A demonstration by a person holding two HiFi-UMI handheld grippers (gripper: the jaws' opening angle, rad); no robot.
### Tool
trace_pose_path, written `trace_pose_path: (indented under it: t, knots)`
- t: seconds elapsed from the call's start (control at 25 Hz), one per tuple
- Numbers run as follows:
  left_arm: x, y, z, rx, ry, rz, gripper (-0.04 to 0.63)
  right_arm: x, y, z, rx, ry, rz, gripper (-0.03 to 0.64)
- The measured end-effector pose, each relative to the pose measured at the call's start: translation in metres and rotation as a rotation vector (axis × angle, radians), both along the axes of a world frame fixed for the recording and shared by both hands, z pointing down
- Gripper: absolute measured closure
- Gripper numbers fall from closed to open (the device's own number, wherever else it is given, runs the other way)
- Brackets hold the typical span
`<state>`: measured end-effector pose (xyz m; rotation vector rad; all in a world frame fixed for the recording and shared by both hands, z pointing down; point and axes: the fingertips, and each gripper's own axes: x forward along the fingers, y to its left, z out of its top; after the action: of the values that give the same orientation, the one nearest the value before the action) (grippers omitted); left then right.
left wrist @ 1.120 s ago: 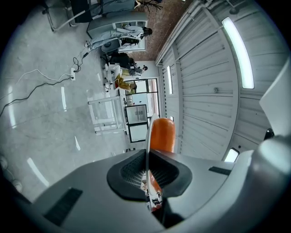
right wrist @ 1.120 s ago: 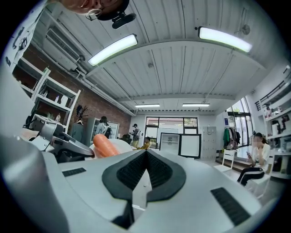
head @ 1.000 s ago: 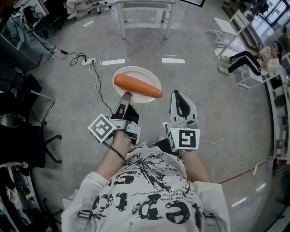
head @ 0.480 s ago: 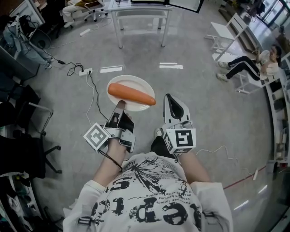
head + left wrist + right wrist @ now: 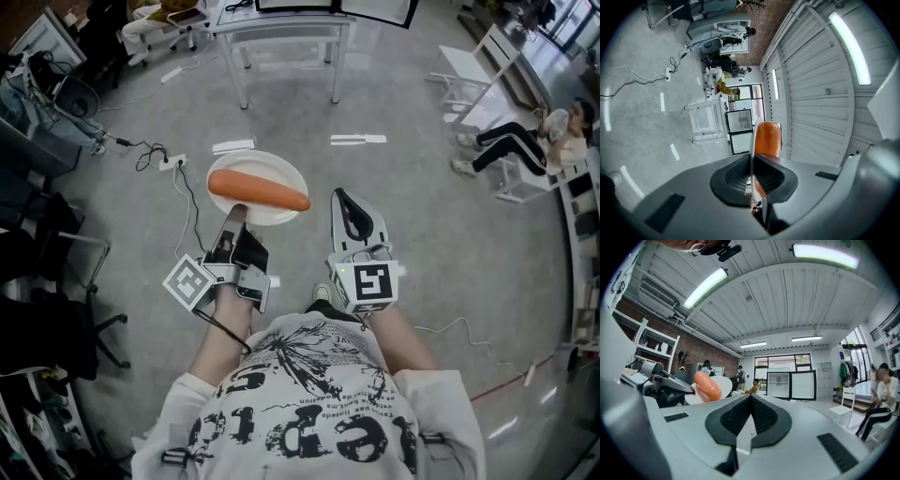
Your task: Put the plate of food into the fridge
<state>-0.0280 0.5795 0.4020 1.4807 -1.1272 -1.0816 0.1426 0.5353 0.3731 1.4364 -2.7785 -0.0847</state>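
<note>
plate (image 5: 259,163) rim, seemingly clamped, left gripper (image 5: 235,214) jaws

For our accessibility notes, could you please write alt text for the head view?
The left gripper clamps the rim of a round white plate carrying a long orange food item, above a grey floor; the right gripper, shut and empty, is alongside.

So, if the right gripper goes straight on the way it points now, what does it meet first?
Nothing near: the right gripper, shut and empty, faces open floor; far off, probably the glass-door cabinets.
</note>
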Motion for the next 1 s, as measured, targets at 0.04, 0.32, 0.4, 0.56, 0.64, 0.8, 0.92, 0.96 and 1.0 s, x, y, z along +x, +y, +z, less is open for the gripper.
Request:
trace_pose_path:
  t: [0.04,0.32,0.4,0.56,0.64,0.8,0.92,0.96,1.0]
  knots:
    - [0.006,-0.013,-0.002,0.004,-0.003,-0.001,0.575,0.006,-0.012,0.0,-0.001,-0.003,-0.001,0.617]
    - [0.037,-0.086,-0.01,0.031,-0.014,-0.012,0.575,0.034,-0.088,-0.001,-0.03,-0.05,-0.043,0.617]
    - [0.04,-0.102,-0.005,0.022,-0.026,-0.009,0.575,0.034,-0.105,0.007,-0.057,-0.069,-0.057,0.617]
    - [0.028,-0.141,-0.001,0.013,-0.018,-0.011,0.575,0.017,-0.14,0.016,-0.068,-0.041,-0.073,0.617]
    - [0.018,-0.164,0.001,0.008,-0.003,-0.008,0.575,0.008,-0.162,0.017,-0.065,-0.03,-0.064,0.617]
    - [-0.003,-0.221,0.003,0.006,0.012,0.019,0.575,-0.012,-0.216,0.014,-0.059,-0.017,-0.037,0.617]
    - [-0.022,-0.272,0.0,0.014,0.018,0.06,0.575,-0.028,-0.26,0.004,-0.033,-0.007,0.01,0.617]
    - [-0.028,-0.287,-0.001,0.017,0.018,0.077,0.575,-0.034,-0.272,0.002,-0.019,0.0,0.03,0.617]
    - [-0.036,-0.301,-0.002,0.019,0.02,0.091,0.575,-0.041,-0.283,-0.001,-0.002,0.01,0.047,0.617]
